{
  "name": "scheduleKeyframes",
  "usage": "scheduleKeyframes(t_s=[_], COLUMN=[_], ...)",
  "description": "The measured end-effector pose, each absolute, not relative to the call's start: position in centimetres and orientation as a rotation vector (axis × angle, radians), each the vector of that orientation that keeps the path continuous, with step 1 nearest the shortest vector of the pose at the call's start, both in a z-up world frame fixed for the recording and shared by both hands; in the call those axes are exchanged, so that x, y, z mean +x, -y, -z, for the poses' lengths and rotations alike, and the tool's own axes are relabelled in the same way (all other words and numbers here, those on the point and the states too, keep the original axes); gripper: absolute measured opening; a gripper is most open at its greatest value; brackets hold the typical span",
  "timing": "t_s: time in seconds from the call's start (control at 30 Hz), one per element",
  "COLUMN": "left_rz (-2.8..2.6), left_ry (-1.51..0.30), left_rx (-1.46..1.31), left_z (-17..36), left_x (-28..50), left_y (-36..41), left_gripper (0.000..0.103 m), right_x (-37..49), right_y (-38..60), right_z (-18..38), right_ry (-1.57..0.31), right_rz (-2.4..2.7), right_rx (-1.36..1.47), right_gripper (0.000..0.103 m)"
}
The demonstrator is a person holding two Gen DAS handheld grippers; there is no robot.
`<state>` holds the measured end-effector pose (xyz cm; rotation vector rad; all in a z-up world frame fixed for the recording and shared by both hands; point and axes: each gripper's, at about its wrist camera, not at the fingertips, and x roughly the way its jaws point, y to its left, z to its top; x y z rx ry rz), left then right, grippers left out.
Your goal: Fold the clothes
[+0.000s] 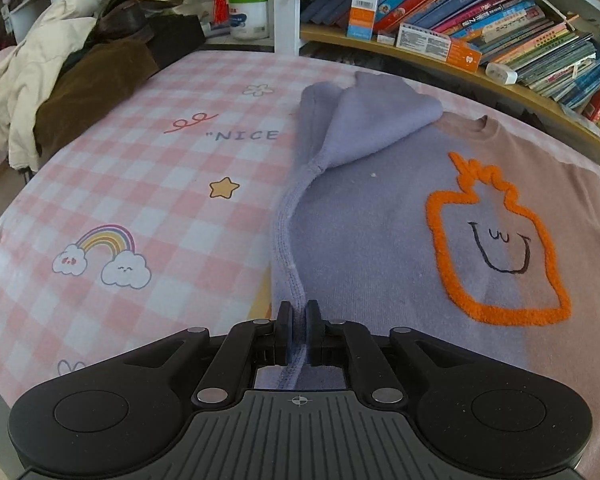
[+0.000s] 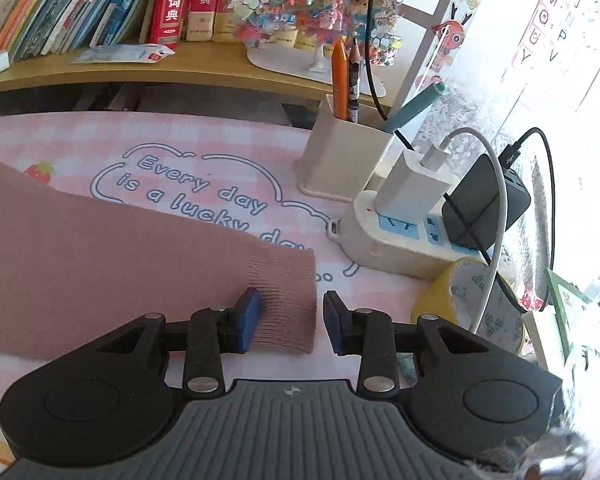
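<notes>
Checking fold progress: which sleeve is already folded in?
The purple sleeve, doubled over the sweater's chest; the pink sleeve lies flat, its ribbed cuff between the open right gripper.

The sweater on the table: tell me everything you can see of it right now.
The sweater is a soft knit, lilac on one side and dusty pink on the other, with a fuzzy orange outline and a drawn smiling face on the chest. It lies flat on the pink checked table cover. Its lilac sleeve is folded over the body, fleecy inside showing. The left gripper has its jaws shut on the seamed lilac edge. The pink sleeve's ribbed cuff lies between the right gripper's open jaws.
</notes>
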<state>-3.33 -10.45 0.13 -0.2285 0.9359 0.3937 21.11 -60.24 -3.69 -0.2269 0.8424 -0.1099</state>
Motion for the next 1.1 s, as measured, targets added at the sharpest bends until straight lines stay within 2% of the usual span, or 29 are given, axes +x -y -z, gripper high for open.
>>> scheduleKeyframes(t_s=[0.03,0.07,0.17,0.23,0.4,0.5,0.77,1.1], left_rz=[-0.397,-0.4,-0.415,-0.422,-0.415,-0.381,-0.221,-0.129], left_ry=[-0.935,-0.935,-0.937,-0.94,-0.887,-0.83,-0.781,-0.818], left_rx=[-0.229,-0.229,-0.239,-0.237,-0.172,-0.099,0.093,0.039], left_z=[-0.1,-0.1,-0.1,-0.2,-1.9,-3.0,-3.1,-0.9], left_x=[-3.4,-3.5,-3.8,-3.9,-3.3,-1.6,8.1,19.1], left_y=[10.2,10.0,9.2,8.8,8.7,9.0,10.2,6.9], left_gripper=[0.01,0.01,0.01,0.01,0.012,0.017,0.017,0.018], right_x=[20.9,20.6,18.9,17.3,12.8,10.1,5.3,2.4], right_y=[60.1,59.9,58.3,56.5,52.1,49.5,47.3,46.3], right_z=[3.3,2.9,0.9,0.0,-0.2,0.8,2.0,2.0], right_ry=[-0.832,-0.82,-0.763,-0.77,-0.834,-0.905,-1.007,-1.039], right_rz=[0.109,0.107,0.011,-0.116,-0.354,-0.462,-0.463,-0.351], right_rx=[-0.202,-0.176,-0.087,-0.035,0.027,0.022,0.047,0.07], right_gripper=[0.021,0.019,0.021,0.035,0.035,0.036,0.035,0.035])
